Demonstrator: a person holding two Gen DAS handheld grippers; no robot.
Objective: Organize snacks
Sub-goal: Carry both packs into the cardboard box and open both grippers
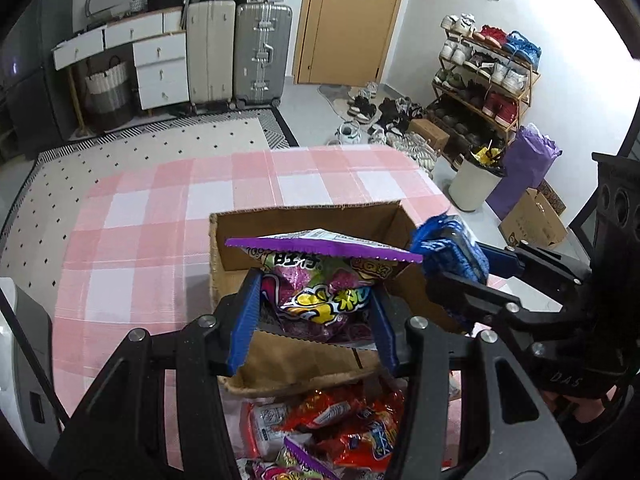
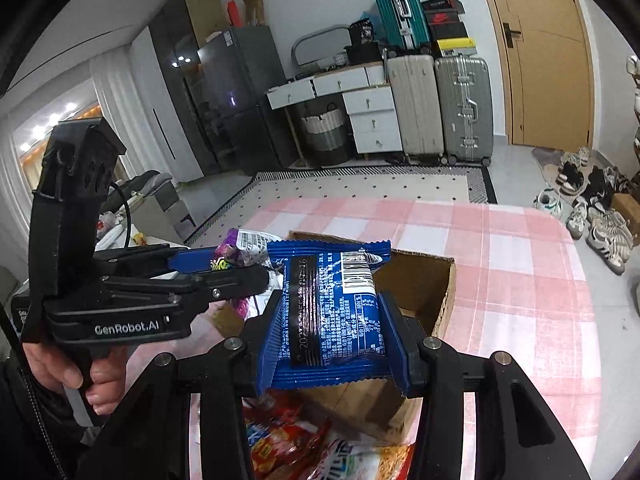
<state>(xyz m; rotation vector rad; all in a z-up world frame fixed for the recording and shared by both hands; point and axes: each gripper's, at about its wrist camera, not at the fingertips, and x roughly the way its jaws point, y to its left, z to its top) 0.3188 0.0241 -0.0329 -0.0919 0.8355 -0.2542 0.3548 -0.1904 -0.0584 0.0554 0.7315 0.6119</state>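
An open cardboard box (image 1: 280, 220) (image 2: 424, 280) stands on the pink checked table. My left gripper (image 1: 316, 312) is shut on a purple snack bag (image 1: 324, 276) and holds it over the box; in the right wrist view this gripper (image 2: 224, 260) comes in from the left with the purple bag (image 2: 244, 248). My right gripper (image 2: 334, 332) is shut on a blue snack packet (image 2: 332, 312), held above the box's near right side; it also shows in the left wrist view (image 1: 452, 256). A pile of red and purple snack packets (image 1: 332, 428) (image 2: 296, 440) lies on the table in front of the box.
The pink checked tablecloth (image 1: 140, 220) (image 2: 520, 280) covers the table around the box. Beyond it are a dotted rug (image 1: 160, 140), suitcases (image 1: 260, 56), white drawers (image 1: 160, 64), a shoe rack (image 1: 488, 80) and a white bin (image 1: 472, 184) on the floor.
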